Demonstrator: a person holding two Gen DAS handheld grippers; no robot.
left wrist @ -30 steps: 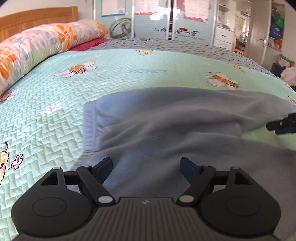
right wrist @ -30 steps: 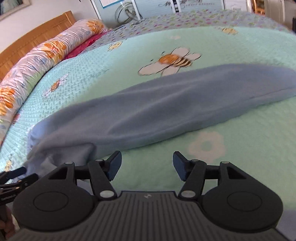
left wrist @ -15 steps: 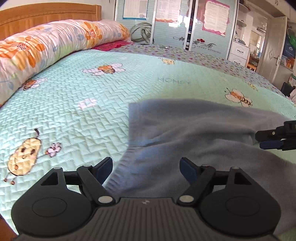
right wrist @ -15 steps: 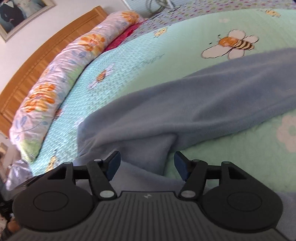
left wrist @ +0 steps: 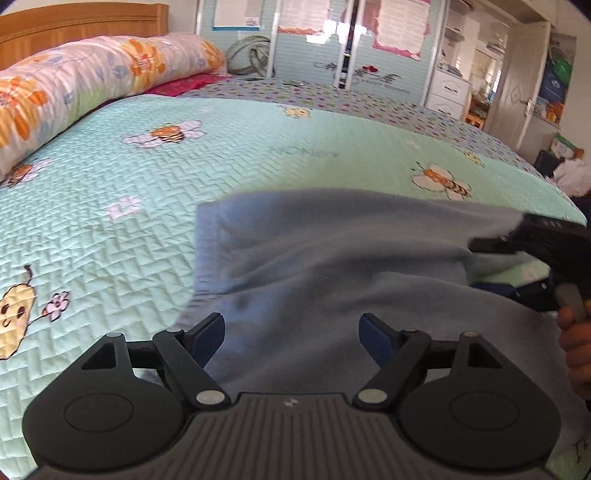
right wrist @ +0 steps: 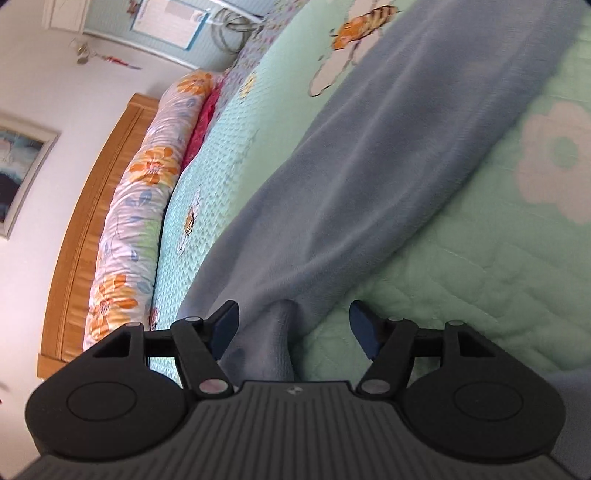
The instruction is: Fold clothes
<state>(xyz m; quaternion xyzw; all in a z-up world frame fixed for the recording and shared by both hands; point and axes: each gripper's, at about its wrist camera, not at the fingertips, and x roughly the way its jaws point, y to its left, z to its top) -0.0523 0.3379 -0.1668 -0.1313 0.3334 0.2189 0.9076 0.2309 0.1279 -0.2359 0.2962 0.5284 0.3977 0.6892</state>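
Observation:
A grey-blue garment (left wrist: 332,251) lies spread on the green bee-print bedspread (left wrist: 184,177), its hemmed end toward the left. My left gripper (left wrist: 293,334) hovers open over its near part, nothing between the fingers. In the left wrist view the right gripper (left wrist: 517,258) comes in from the right edge at the garment's right side, a hand (left wrist: 576,347) holding it. The right wrist view is rolled sideways: my right gripper (right wrist: 293,326) is open, and a raised fold of the garment (right wrist: 369,177) sits in the gap between its fingers, untouched by the pads.
A floral rolled quilt (left wrist: 74,85) and wooden headboard (left wrist: 74,26) run along the bed's far left. Wardrobe doors (left wrist: 351,48) and a room door (left wrist: 524,85) stand beyond the bed. Open bedspread (right wrist: 498,258) lies right of the garment.
The right gripper has rolled sideways and moved closer to the garment, so a fold now lies between its open fingers. The left gripper's view has shifted slightly; it stays open above the cloth.

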